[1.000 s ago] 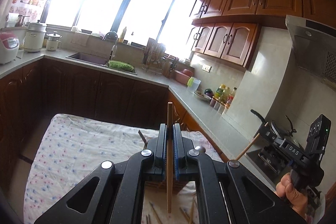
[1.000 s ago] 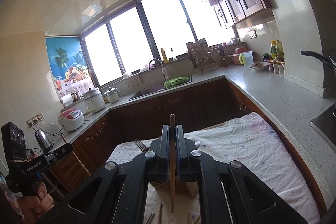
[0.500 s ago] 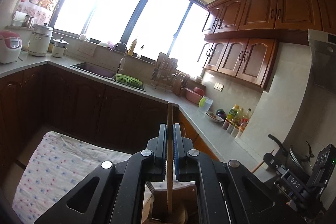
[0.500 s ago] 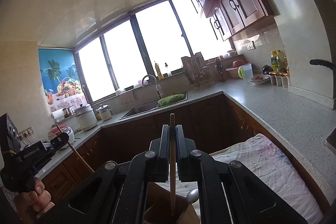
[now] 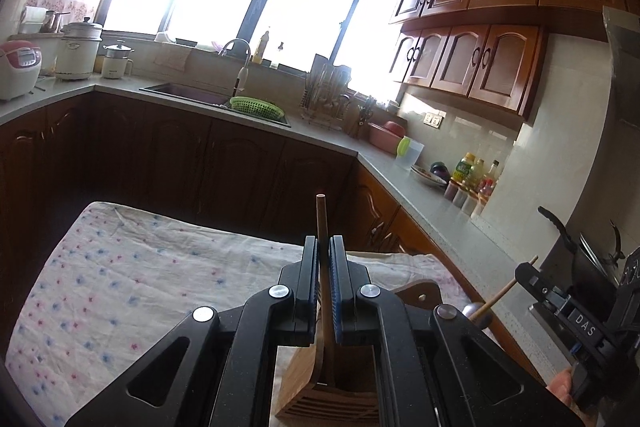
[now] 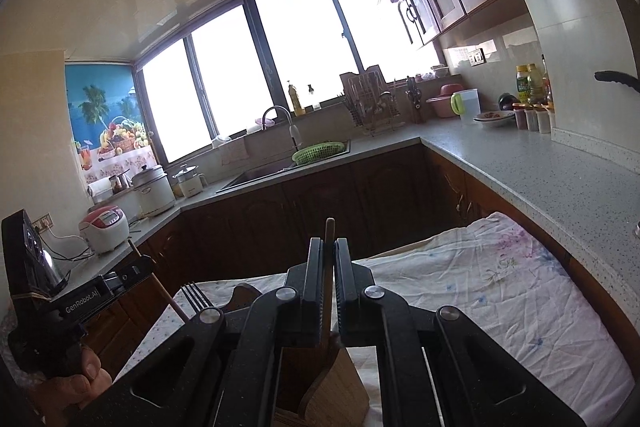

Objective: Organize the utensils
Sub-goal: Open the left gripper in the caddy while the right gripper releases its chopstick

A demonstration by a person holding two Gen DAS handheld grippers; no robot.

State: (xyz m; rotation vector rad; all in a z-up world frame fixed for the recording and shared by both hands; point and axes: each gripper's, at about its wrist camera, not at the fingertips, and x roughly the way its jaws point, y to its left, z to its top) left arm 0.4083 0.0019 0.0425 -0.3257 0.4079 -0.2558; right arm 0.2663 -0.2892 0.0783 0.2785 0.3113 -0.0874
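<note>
Two handheld grippers hover over a wooden utensil holder (image 5: 328, 393) standing on a cloth-covered surface (image 5: 132, 279). The left gripper (image 5: 324, 283) and right gripper (image 6: 329, 287) each have jaws clenched on an upright chopstick (image 5: 322, 227), tips aimed down into the holder, likely for dropping in. A fork (image 6: 196, 297) stands beside the holder.

Background, kitchen. Floral cloth (image 5: 140, 275) covers the low table. Grey countertop (image 6: 540, 167) runs in an L. Green basket (image 5: 256, 105) sits at the sink's (image 6: 256, 177) edge, beside the faucet (image 5: 240, 61). Rice cooker (image 6: 105, 229) at the far left corner. Condiment bottles (image 5: 474, 175) stand against the tiled wall under the wooden cabinets (image 5: 472, 61).
</note>
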